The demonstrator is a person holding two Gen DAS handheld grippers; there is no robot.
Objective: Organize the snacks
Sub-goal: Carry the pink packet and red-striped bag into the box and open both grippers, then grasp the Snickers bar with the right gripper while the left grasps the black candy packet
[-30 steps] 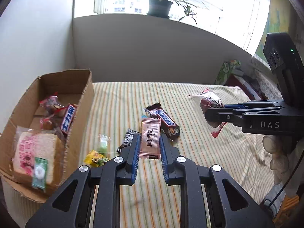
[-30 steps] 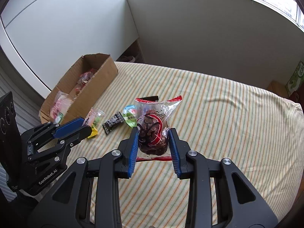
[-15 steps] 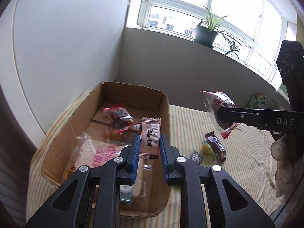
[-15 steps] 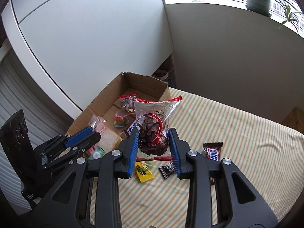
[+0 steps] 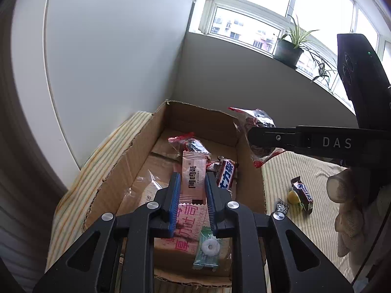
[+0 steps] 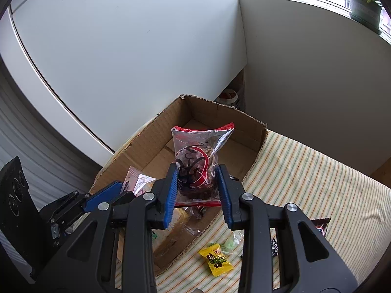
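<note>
Both grippers have swung over from the striped cloth (image 6: 317,183) to the cardboard box (image 5: 136,161) — the left gripper (image 5: 193,190) now hangs above its contents with the pink sachet (image 5: 193,178), the right gripper (image 6: 196,185) carrying the red-edged cake packet (image 6: 195,166) above the box's open top.

Black hand-held gripper (image 5: 191,199), blue ribbed pads (image 5: 174,202), silver screws (image 5: 152,204)

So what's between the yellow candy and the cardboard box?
In the right wrist view, only bare striped cloth lies between the yellow candy and the cardboard box; a small green candy lies just beside.
</note>
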